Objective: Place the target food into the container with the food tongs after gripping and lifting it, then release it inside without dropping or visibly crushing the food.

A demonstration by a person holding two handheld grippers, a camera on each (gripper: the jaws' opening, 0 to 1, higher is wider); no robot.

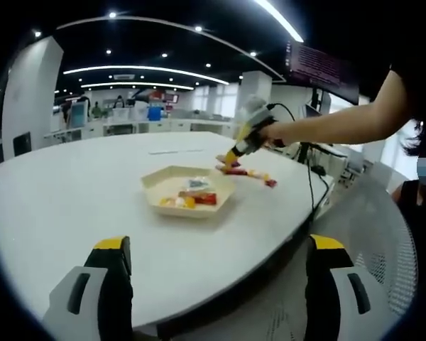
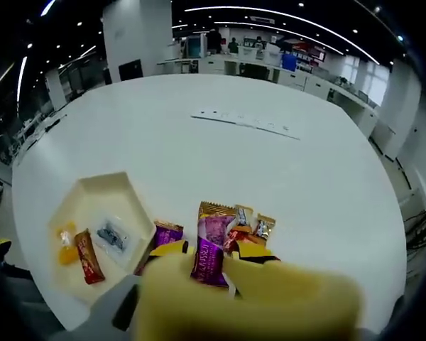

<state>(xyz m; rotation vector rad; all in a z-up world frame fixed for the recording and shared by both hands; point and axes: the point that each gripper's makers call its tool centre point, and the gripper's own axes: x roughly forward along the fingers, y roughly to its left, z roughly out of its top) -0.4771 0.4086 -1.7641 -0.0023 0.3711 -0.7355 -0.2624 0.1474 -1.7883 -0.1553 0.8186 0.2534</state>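
A purple wrapped snack [image 2: 211, 252] stands up from a row of small wrapped sweets [image 2: 245, 233] on a round white table [image 2: 270, 170], just beside a pale hexagonal tray [image 2: 99, 192] already holding a few packets. It looks light, crinkly and slippery; a gentle hold across the wrapper's middle would suit. The right gripper [image 1: 243, 145] is down at the sweets, its yellow jaw tips touching the purple wrapper; whether they clamp it cannot be told. The left gripper [image 1: 216, 284] hovers near the table edge, jaws wide apart, empty. Beyond is a bright open-plan office.
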